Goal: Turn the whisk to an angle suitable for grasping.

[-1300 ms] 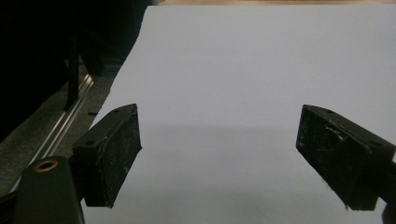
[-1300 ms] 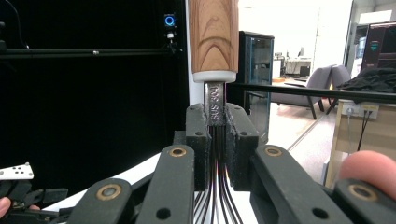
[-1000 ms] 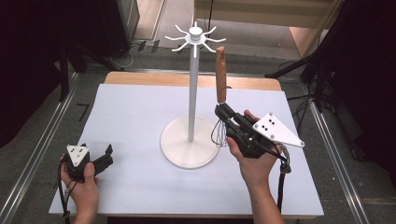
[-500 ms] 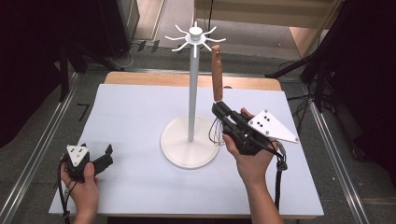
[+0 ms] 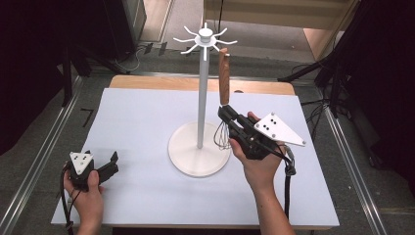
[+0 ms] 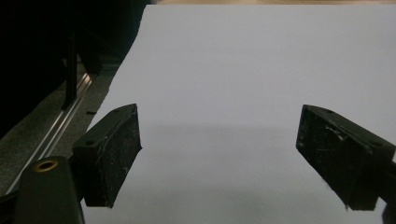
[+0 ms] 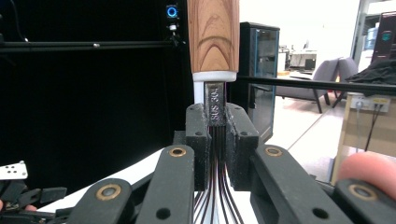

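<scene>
Gripping a whisk — wooden handle up, wires down — right hand-held gripper.

right tongs raised, whisk handle nearer rack hooks

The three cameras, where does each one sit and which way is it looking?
High view: sits above the person's side, looking forward and down on the table, the white stand and both hands with their tongs.
Left gripper view: rides on the left tongs, looking along its two black open jaws over the bare white tabletop.
Right gripper view: rides on the right tongs, looking up the whisk clamped in its jaws.
Shared: the high view and right gripper view both show the whisk.
</scene>
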